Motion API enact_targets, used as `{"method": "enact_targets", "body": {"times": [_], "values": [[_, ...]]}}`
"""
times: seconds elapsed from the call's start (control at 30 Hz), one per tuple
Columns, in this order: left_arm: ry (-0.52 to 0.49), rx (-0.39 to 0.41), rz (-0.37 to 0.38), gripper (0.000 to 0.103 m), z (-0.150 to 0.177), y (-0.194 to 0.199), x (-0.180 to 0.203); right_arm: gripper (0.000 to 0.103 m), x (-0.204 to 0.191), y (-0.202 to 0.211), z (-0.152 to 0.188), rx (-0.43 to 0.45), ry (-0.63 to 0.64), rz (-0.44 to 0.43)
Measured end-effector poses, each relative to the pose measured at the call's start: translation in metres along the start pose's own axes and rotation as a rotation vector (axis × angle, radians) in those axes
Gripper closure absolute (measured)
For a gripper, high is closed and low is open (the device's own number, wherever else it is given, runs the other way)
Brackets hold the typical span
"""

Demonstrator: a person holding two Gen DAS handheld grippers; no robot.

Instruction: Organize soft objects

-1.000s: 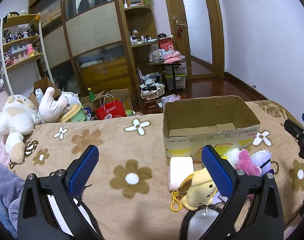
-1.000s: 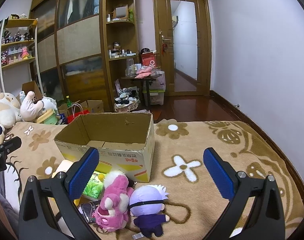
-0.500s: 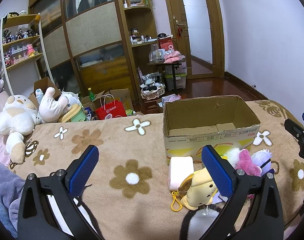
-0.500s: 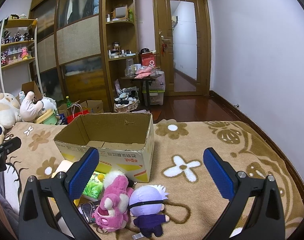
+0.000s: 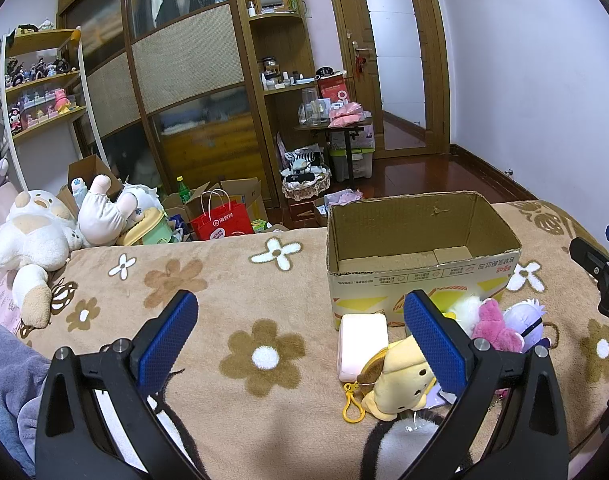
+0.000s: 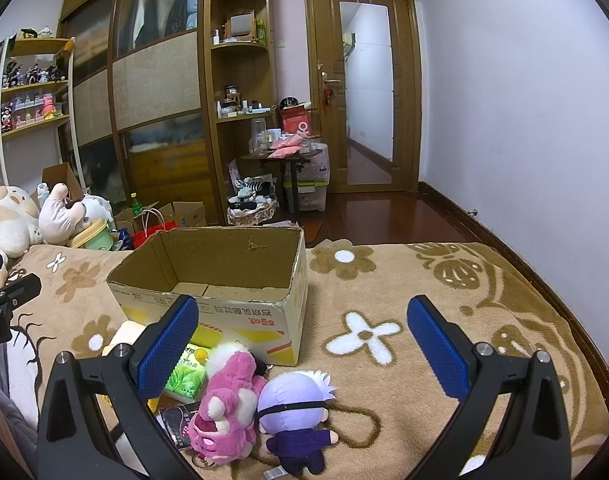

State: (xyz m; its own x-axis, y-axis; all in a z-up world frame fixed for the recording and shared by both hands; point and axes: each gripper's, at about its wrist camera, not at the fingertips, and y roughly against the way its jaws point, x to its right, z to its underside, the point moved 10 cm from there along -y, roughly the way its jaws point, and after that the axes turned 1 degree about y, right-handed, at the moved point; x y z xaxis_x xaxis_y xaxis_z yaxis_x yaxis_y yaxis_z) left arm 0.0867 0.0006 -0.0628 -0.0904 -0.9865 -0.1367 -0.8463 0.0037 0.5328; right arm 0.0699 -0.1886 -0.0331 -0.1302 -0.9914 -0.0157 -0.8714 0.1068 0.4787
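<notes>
An open, empty cardboard box (image 5: pixel 420 256) (image 6: pixel 224 280) stands on the flowered brown blanket. In front of it lie a pink plush bear (image 6: pixel 224 408) (image 5: pixel 492 324), a purple-haired doll (image 6: pixel 296 412) (image 5: pixel 524 320), a yellow plush keychain (image 5: pixel 396 380), a white soft block (image 5: pixel 362 340) and a green tissue pack (image 6: pixel 186 372). My left gripper (image 5: pixel 300 336) is open and empty, left of the toys. My right gripper (image 6: pixel 300 340) is open and empty above the bear and doll.
Large plush toys (image 5: pixel 36 236) lie at the blanket's far left. A red paper bag (image 5: pixel 222 224) and cartons stand on the floor beyond the bed edge. A wardrobe, shelves and a door (image 6: pixel 364 92) are at the back. Purple cloth (image 5: pixel 8 372) lies near left.
</notes>
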Motion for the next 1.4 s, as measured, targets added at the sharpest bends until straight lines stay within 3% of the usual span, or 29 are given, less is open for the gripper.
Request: {"method": "enact_targets", "body": {"times": [1.4], "values": [[-0.010,-0.013,0.003,0.001,0.0042,0.0004,-0.0021,0.000,-0.0016,-0.0022,0.0056,-0.016,0.011,-0.006]]}}
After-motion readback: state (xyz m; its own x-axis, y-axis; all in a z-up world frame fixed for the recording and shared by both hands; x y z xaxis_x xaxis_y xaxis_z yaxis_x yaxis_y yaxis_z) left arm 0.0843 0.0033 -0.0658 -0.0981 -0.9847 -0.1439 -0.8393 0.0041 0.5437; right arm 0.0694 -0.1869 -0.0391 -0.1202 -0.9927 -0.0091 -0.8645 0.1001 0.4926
